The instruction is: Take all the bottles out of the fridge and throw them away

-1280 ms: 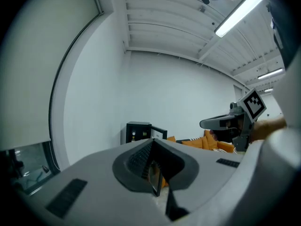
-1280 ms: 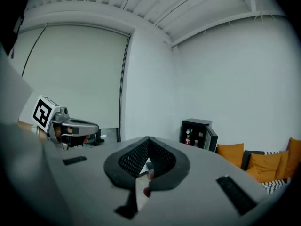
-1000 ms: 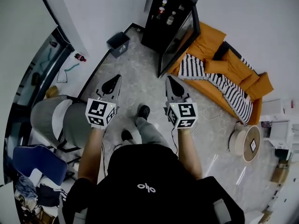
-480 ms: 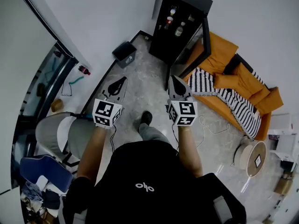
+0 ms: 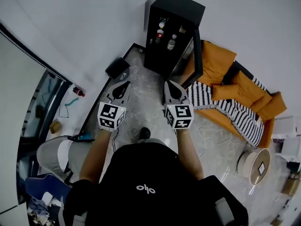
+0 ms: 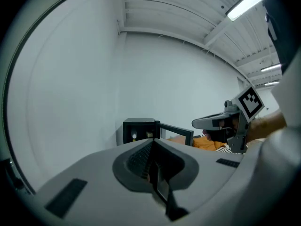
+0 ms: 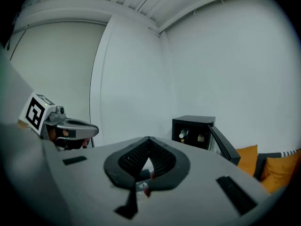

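Black fridge (image 5: 171,29) at upper centre of the head view, against the white wall. Its door (image 5: 197,51) stands open toward the right. Bottles (image 5: 171,43) show on the shelves inside, a few at least, though the exact count is not clear from here. None is out yet.

Left hand-held gripper (image 5: 123,84) and right hand-held gripper (image 5: 169,84) are side by side at mid-frame, both pointing at the fridge and well apart from it. Each gripper view shows the jaws closed together with nothing gripped. Both views have the fridge small and low in the frame.

A dark bin (image 5: 117,68) sits on the grey floor (image 5: 141,93) left of the fridge, near the wall. This is probably where the bottles go. An orange sofa (image 5: 221,62) lies right of the open door.

Step in hand, as judged: the approach, with the task barely begun.

To do it well:
- Close in squarely on the opening and keep left of the door's edge.
- Open the jaws before reaching the shelf, not inside it.
- Take one bottle per hand-held gripper, gripped at mid-body, which is safer than the neck if the bottles are slick.
- Start with the front bottles so nothing gets knocked over behind them.
- The bin is on the left, so the left hand-held gripper has the shorter carry.

Risk: a shelf lip may catch a bottle base, so lift before pulling it out.
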Action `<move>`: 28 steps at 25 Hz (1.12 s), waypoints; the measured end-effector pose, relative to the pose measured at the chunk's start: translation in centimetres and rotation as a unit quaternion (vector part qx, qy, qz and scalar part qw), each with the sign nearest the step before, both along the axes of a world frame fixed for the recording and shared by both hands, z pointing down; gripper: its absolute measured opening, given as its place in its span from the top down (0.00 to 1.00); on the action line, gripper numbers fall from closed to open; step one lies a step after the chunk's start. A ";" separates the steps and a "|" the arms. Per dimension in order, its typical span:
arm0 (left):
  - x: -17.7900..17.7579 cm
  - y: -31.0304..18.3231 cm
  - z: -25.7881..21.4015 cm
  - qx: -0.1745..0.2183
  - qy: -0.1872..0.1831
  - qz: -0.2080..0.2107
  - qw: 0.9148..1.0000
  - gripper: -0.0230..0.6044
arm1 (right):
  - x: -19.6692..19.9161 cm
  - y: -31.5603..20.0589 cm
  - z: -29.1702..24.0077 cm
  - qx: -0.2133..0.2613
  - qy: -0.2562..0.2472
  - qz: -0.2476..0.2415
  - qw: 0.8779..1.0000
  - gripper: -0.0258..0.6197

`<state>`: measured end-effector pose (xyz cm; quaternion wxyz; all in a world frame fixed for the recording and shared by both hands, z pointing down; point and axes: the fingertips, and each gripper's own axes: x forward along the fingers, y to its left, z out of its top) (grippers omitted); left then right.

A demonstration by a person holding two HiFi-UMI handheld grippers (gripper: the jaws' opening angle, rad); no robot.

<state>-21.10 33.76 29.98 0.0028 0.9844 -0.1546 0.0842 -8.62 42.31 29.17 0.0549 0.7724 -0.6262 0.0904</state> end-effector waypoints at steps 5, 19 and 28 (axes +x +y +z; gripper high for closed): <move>3.2 -0.9 0.8 -0.009 -0.009 0.000 1.000 0.96 | 2.9 -1.4 0.5 -0.002 -0.007 -0.003 1.000 0.96; 10.0 -5.4 2.6 -0.034 -0.014 0.015 0.999 0.96 | 7.4 -5.5 1.5 -0.006 -0.019 0.003 1.000 0.96; 13.8 -12.6 3.0 -0.041 -0.008 0.023 0.999 0.96 | 11.1 -12.2 2.1 -0.012 -0.026 0.022 0.999 0.96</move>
